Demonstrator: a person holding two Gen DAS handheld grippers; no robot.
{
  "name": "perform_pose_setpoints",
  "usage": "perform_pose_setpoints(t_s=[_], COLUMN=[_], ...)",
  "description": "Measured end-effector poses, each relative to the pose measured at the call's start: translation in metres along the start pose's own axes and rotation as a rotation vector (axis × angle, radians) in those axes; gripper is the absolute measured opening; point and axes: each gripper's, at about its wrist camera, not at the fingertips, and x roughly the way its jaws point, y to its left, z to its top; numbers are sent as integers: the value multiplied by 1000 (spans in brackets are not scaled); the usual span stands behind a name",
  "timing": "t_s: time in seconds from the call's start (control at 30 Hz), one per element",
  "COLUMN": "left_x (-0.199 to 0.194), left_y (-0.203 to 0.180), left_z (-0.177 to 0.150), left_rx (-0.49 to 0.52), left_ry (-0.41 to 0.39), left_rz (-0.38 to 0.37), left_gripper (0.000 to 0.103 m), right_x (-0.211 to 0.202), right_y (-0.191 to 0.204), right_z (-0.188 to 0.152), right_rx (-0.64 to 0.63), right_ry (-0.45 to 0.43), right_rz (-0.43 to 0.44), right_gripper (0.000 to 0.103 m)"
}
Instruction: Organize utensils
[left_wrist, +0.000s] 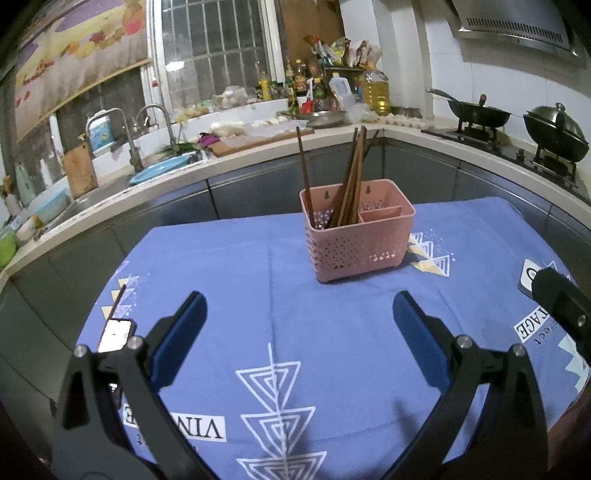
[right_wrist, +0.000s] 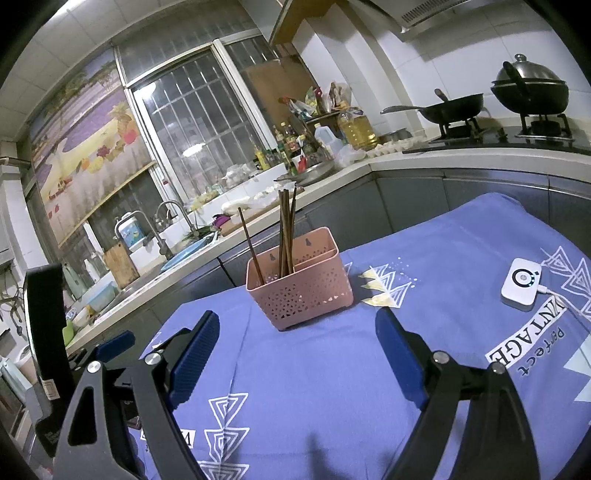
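Hovering low over the blue patterned cloth (left_wrist: 332, 332) that covers the surface, the left hand-held gripper (left_wrist: 299, 317) has its jaws spread wide with nothing between them, and the right hand-held gripper (right_wrist: 295, 332) is likewise wide open and empty. Straight ahead of both, farther across the cloth, stands the pink perforated utensil holder (left_wrist: 356, 236), upright and well apart from either set of fingertips. In its left compartment a bundle of dark wooden chopsticks (left_wrist: 351, 177) stands nearly vertical, tips up, with one stick leaning off to the left; the smaller right compartments look empty. No loose utensil can be made out on the cloth near the grippers, so the sorting seems finished or nearly so. Any further reach would have to go forward and slightly up toward the stick tops, whose long axis runs upward; neither hand looks clearly nearer. To the right on the cloth lies a small white device (right_wrist: 521, 284) with a cable, and the kitchen counter (left_wrist: 236, 162) curves behind.
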Motion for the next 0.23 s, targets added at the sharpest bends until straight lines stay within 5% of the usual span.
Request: perform_pose_setpoints(t_s=[0.23], left_x=[2], left_y=[3], left_z=[-2], left_rx=[-10], left_ry=[12], left_rz=[4], left_gripper=[97], right_x=[4], right_y=[-2], right_z=[-4], right_rx=[16], right_ry=[16], right_rz=[-9], right_gripper=[86])
